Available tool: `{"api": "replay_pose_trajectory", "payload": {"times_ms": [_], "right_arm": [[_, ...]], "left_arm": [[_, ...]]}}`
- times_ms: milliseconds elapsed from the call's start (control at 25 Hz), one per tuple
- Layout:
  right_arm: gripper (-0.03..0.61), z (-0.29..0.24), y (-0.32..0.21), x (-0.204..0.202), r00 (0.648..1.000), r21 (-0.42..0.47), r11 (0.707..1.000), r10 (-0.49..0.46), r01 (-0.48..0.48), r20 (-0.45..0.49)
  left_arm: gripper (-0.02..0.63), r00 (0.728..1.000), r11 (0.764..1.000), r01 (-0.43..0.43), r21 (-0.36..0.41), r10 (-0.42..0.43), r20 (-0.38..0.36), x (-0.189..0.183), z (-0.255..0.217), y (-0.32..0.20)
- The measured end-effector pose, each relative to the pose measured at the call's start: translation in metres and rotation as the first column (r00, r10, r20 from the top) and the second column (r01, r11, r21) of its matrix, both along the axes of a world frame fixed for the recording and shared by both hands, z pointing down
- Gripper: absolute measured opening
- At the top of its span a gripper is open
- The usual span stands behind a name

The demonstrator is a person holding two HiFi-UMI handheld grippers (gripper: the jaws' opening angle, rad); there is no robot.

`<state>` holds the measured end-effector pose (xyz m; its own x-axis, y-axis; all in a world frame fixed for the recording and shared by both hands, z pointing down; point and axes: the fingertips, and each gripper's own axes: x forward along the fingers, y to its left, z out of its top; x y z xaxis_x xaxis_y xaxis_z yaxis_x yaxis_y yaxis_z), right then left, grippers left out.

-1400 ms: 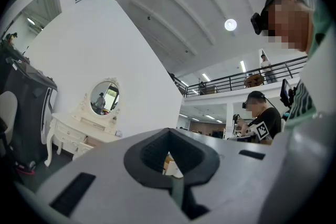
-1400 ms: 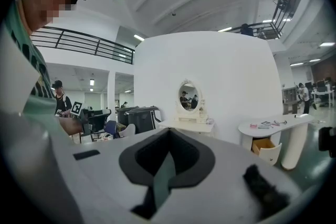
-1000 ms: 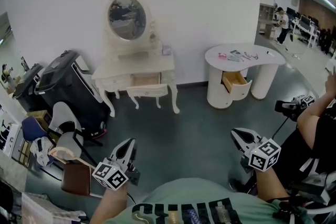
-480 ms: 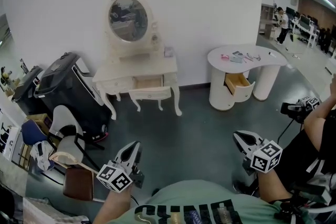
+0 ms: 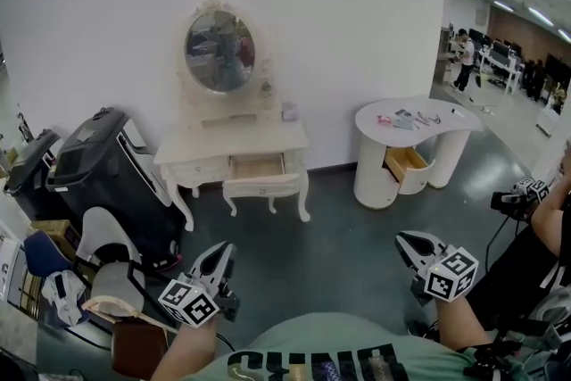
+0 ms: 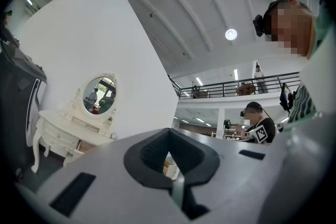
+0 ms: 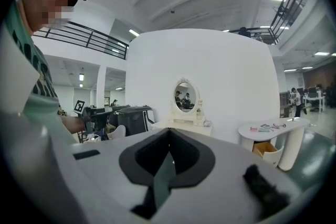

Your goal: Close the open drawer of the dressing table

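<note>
Straight ahead, the white dressing table [image 5: 234,141] stands against the white wall at the far edge of the dark floor [image 5: 339,236]. Its oval mirror [image 5: 219,51] rises from the back edge of the top. The drawer [image 5: 259,167] in the middle of its front is pulled out, so the wooden inside shows behind the white drawer front [image 5: 261,186]. A small pale item [image 5: 287,111] sits near the top's back right corner.

Both grippers are held low and near the person, well apart from the dressing table, and neither touches anything. The left gripper [image 5: 223,251] points roughly toward the table's legs. Its jaws are closed together with nothing between them. The right gripper [image 5: 406,241] is off to the right, its jaws likewise pressed together and empty.

To the right of the dressing table stands a rounded white bench [image 5: 455,116] with small things scattered on its top. It has a wooden drawer of its own [image 5: 406,163] hanging open at the front. A black suitcase [image 5: 98,161] stands just left of the dressing table, near the floor's left edge.
</note>
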<state>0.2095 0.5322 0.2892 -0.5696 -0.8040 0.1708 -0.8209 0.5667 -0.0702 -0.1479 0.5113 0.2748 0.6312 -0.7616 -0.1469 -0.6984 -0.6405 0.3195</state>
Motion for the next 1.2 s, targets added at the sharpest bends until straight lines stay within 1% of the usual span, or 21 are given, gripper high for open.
{"api": "replay_pose_trajectory", "payload": {"times_ms": [120, 280, 360, 440, 600, 720, 800, 1000, 1120, 1200], "right_arm": [[0.011, -0.001, -0.015, -0.029, 0.999, -0.008, 0.999, 0.032, -0.032, 0.008], [0.011, 0.008, -0.033, -0.073, 0.999, -0.037, 0.998, 0.050, -0.050, -0.013], [0.011, 0.009, -0.042, -0.093, 0.999, -0.051, 0.998, 0.044, -0.045, -0.031], [0.011, 0.010, -0.052, -0.113, 0.998, -0.059, 0.998, 0.023, -0.026, -0.050], [0.011, 0.003, -0.083, -0.152, 0.996, -0.050, 0.998, -0.042, 0.038, -0.076], [0.011, 0.003, -0.105, -0.183, 0.990, -0.053, 0.993, -0.106, 0.102, -0.095], [0.011, 0.009, -0.117, -0.199, 0.985, -0.062, 0.987, -0.150, 0.145, -0.087], [0.011, 0.021, -0.155, -0.210, 0.972, -0.081, 0.970, -0.231, 0.227, -0.047], [0.011, 0.020, -0.185, -0.210, 0.961, -0.069, 0.959, -0.277, 0.276, -0.007], [0.011, 0.020, -0.204, -0.206, 0.946, -0.052, 0.945, -0.324, 0.323, -0.006]], "left_arm": [[0.008, 0.999, 0.999, -0.036, 0.003, 0.036, 0.003, -0.026, 0.001, -0.023], [0.008, 0.997, 0.997, -0.073, -0.011, 0.073, 0.015, -0.059, 0.014, -0.046], [0.008, 0.997, 0.997, -0.078, -0.017, 0.078, 0.010, -0.076, 0.020, -0.055], [0.008, 0.998, 0.998, -0.064, -0.021, 0.064, -0.007, -0.094, 0.026, -0.061], [0.008, 1.000, 1.000, -0.003, -0.030, 0.002, -0.031, -0.132, 0.034, -0.066], [0.008, 0.998, 0.996, 0.061, -0.059, -0.062, -0.021, -0.162, 0.045, -0.068], [0.008, 0.994, 0.992, 0.102, -0.076, -0.104, -0.015, -0.177, 0.051, -0.069], [0.008, 0.983, 0.981, 0.186, -0.064, -0.185, 0.006, -0.183, 0.046, -0.072], [0.008, 0.968, 0.966, 0.252, -0.060, -0.250, 0.035, -0.185, 0.044, -0.079], [0.008, 0.953, 0.953, 0.300, -0.052, -0.297, 0.051, -0.179, 0.042, -0.086]]}}
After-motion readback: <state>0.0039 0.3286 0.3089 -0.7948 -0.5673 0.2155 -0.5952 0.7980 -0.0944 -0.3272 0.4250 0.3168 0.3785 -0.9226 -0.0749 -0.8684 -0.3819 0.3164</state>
